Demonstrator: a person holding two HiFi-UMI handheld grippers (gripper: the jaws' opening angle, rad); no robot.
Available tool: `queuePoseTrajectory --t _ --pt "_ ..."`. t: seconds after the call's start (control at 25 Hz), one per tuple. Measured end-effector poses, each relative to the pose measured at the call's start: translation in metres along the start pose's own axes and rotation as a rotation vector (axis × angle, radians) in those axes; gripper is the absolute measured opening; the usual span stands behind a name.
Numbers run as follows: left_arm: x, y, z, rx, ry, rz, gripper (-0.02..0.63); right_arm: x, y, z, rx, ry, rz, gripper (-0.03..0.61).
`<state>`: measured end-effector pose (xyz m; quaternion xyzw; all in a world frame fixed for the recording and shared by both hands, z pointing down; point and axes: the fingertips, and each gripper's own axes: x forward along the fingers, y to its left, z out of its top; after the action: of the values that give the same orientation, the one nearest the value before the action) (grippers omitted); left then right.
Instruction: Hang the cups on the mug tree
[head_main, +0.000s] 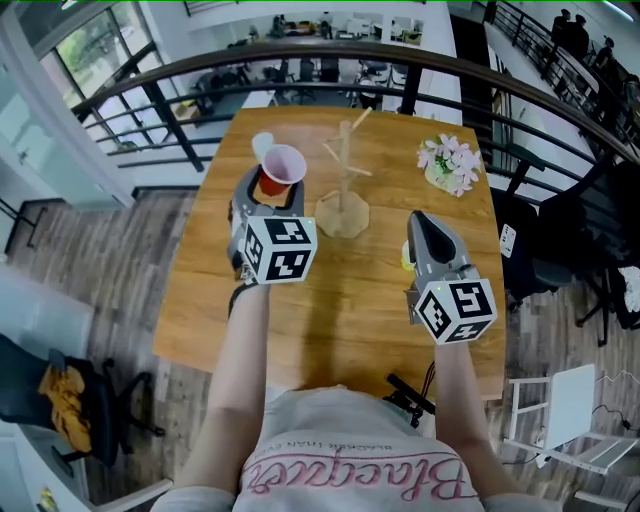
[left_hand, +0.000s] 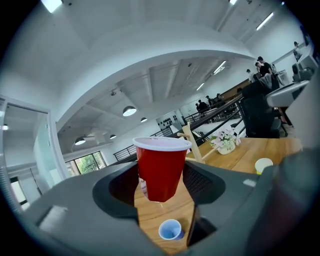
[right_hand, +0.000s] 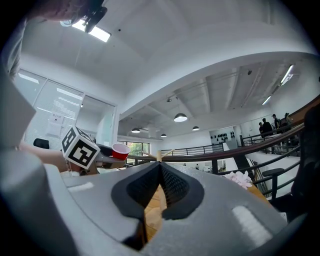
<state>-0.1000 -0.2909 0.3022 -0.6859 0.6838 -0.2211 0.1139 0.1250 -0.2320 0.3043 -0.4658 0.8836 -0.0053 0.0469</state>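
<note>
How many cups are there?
3. A red cup in the left tool, a blue cup on the table beyond it, and a yellow cup by the right tool. More may be hidden.

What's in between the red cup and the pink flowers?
The wooden mug tree stands between the red cup and the flowers on the table. The head view shows it best.

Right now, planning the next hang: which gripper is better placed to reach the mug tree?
Left. The left gripper holds the red cup raised near the mug tree; the right gripper is shut and empty.
</note>
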Motion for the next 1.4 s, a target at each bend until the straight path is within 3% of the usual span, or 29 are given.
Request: queuePoseTrajectory --t 0.12,0.4,0.72,1.16,1.4 --pt "0.012 -0.007 0.001 0.048 0.045 0.004 0.279 0.001 -0.005 0.000 0.002 -0.004 0.002 0.002" --pt "0.036 -0.017 0.001 0.247 0.154 0.016 0.279 0.002 -0.016 -0.002 0.021 -0.004 -0.009 0.002" --pt "0.057 -0.029 0.026 0.493 0.159 0.031 0.279 0.004 -0.028 -0.006 0.040 -0.006 -0.028 0.002" --pt "0.077 -0.043 0.024 0.996 0.237 0.037 0.279 0.001 -0.036 -0.009 0.053 -0.005 -0.047 0.002" --pt "0.082 -0.050 0.029 1.262 0.230 0.072 0.281 0.002 -0.036 -0.011 0.057 -0.002 -0.053 0.002"
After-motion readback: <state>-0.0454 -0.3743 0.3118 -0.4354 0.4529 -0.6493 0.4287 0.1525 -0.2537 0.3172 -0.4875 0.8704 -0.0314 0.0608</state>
